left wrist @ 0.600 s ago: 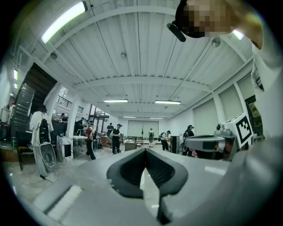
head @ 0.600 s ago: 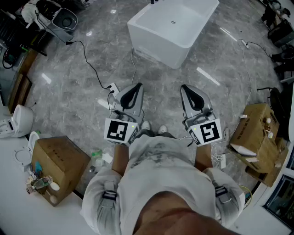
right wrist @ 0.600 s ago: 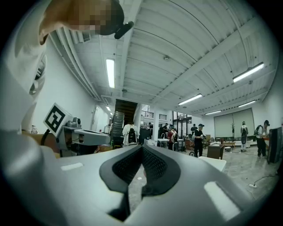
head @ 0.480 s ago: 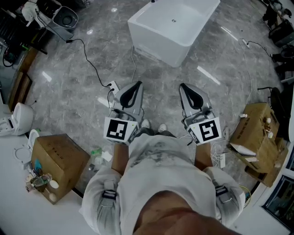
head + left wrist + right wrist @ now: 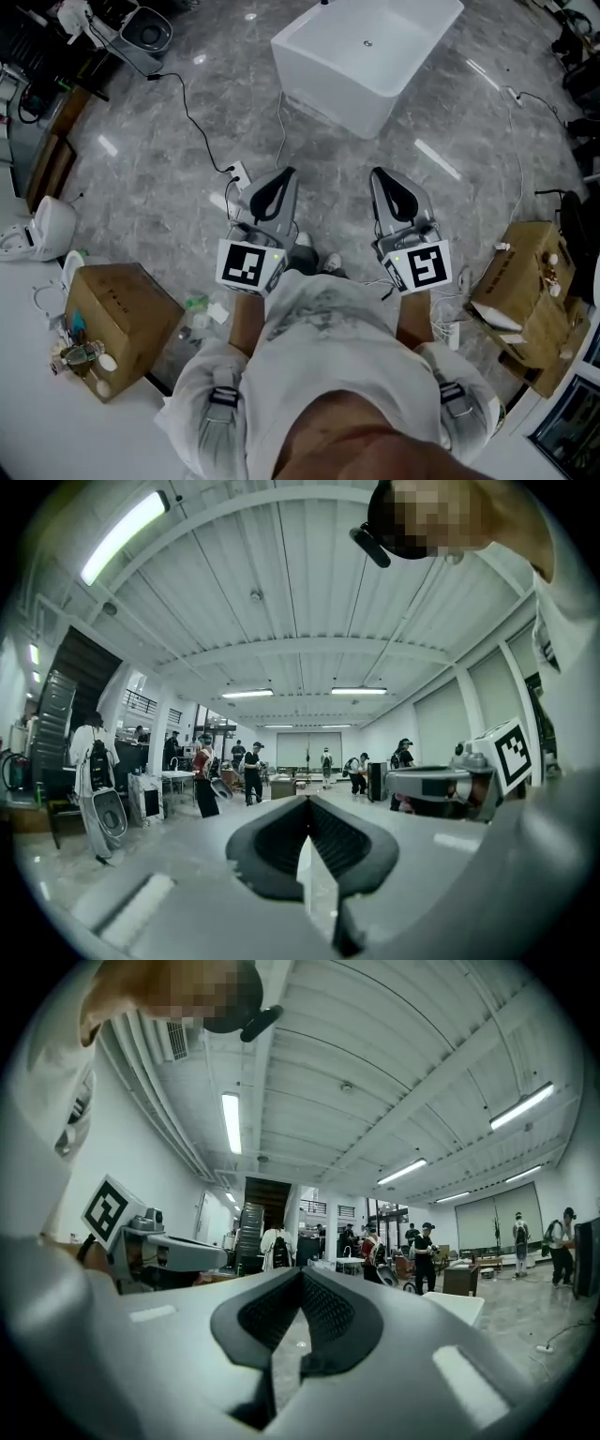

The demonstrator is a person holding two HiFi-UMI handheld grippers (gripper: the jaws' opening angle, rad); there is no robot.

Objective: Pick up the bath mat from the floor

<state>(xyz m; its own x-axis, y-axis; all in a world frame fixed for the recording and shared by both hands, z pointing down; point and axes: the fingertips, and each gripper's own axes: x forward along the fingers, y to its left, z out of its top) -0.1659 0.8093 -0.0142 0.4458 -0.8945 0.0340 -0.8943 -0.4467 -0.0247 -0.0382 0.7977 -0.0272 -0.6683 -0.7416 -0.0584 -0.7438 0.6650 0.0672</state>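
Nearest, the left gripper and the right gripper were held level, side by side in front of the person's chest. Each was clenched tip to tip with nothing between its jaws. Beneath them spread the grey marble floor, with a cardboard box at the near left and a second box at the right. Farther off, ahead and slightly right, stood the white bathtub.

No bath mat showed in any view. Which way it lay, how its long axis ran and which gripper was nearer could not be told. By my judgement, finding it came before any reach.
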